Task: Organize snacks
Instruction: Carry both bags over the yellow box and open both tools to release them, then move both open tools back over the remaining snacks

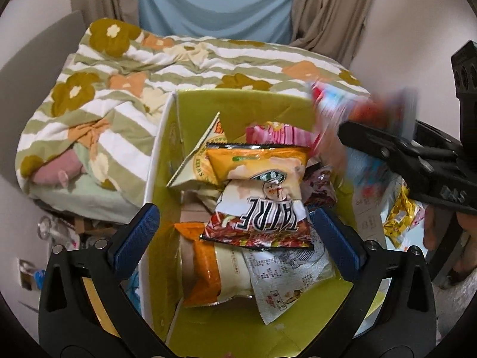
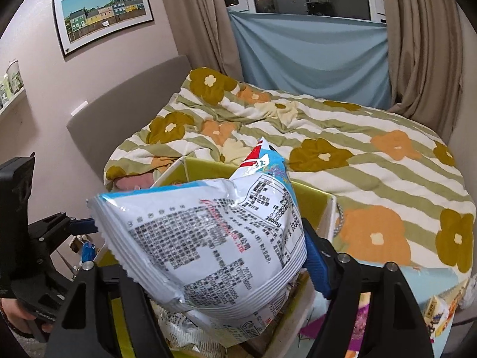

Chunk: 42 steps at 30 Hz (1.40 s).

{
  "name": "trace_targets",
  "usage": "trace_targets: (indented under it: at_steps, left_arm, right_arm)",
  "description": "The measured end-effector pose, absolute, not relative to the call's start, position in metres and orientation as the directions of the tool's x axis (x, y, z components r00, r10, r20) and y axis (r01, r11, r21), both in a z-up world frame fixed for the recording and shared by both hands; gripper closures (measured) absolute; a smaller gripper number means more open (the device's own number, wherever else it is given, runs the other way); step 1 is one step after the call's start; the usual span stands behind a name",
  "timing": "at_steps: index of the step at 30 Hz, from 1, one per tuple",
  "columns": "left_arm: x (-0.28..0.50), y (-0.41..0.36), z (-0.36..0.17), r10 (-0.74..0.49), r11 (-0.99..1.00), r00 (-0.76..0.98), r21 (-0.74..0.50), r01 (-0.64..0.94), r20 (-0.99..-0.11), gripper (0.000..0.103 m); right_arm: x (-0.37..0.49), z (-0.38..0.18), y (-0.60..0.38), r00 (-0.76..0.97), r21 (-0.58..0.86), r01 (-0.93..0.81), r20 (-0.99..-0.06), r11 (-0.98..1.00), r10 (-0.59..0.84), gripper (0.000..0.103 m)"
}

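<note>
Over by the bed (image 2: 372,161), on the left of the scene, the left tool (image 1: 234,232) hangs spread wide and holding nothing above the yellow-green box (image 1: 238,331), its blue pads (image 1: 135,235) on either side of the heap inside; a red and white packet (image 1: 262,220) lies uppermost there, just under the gap, on top of an orange bag (image 1: 256,164) and a cream triangular pack (image 1: 202,161). Moving right, the right tool (image 2: 214,271) is clamped on a white and blue snack bag (image 2: 214,238), gripped low down so the puffy body stands up and forward over the box's near corner, with the box's far rim (image 2: 208,164) just showing behind it. From the left camera that same bag is a blur at the box's right edge, so I judge it is on the way in. What worries me is the heap: it already stands high, and a puffed bag let go on top could slide off the slick wrappers and tip over the low wall onto the quilt or down the side. The hold looks to be on a thin crimped part of the wrapper, so a quick swing might let it slip early. Further right, more packets (image 2: 438,307) lie outside the box, yet to be dealt with
</note>
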<state>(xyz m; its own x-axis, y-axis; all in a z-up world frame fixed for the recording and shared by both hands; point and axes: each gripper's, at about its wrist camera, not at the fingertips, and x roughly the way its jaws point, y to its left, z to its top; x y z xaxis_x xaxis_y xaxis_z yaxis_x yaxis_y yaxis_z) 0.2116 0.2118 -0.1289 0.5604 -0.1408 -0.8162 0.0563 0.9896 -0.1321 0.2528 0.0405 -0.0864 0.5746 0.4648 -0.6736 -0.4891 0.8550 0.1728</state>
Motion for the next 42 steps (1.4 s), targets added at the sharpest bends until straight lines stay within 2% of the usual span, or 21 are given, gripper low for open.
trace_targets:
  at_steps: [1,2,10,23,32,42]
  left_arm:
    - [0.21,0.212,-0.13,-0.147,0.988,0.557,-0.142,0.053,-0.817,0.0]
    - [0.209,0.212,-0.131,-0.149,0.988,0.555,-0.144,0.053,-0.818,0.0]
    - [0.201,0.206,-0.131,-0.159,0.987,0.549,-0.152,0.058,-0.821,0.0]
    - [0.189,0.188,-0.09,-0.173,0.985,0.618,-0.122,0.125,-0.767,0.0]
    - [0.181,0.145,-0.071,-0.274,0.954,0.636,-0.12,0.275,-0.721,0.0]
    - [0.169,0.069,-0.062,-0.332,0.93,0.632,-0.131,0.343,-0.701,0.0]
  right_arm:
    - [0.252,-0.088,0.04,0.572,0.18,-0.494,-0.67,0.851,0.474,0.013]
    - [0.249,-0.089,0.04,0.57,0.186,-0.499,-0.665,0.846,0.482,0.0]
    - [0.225,-0.093,0.031,0.586,0.184,-0.493,-0.652,0.85,0.481,0.0]
    - [0.2,-0.058,0.006,0.634,0.201,-0.449,-0.615,0.871,0.469,0.0]
    - [0.165,-0.032,-0.037,0.713,0.166,-0.317,-0.608,0.934,0.35,0.0]
    - [0.126,-0.022,-0.12,0.763,0.165,-0.173,-0.601,0.971,0.238,0.0]
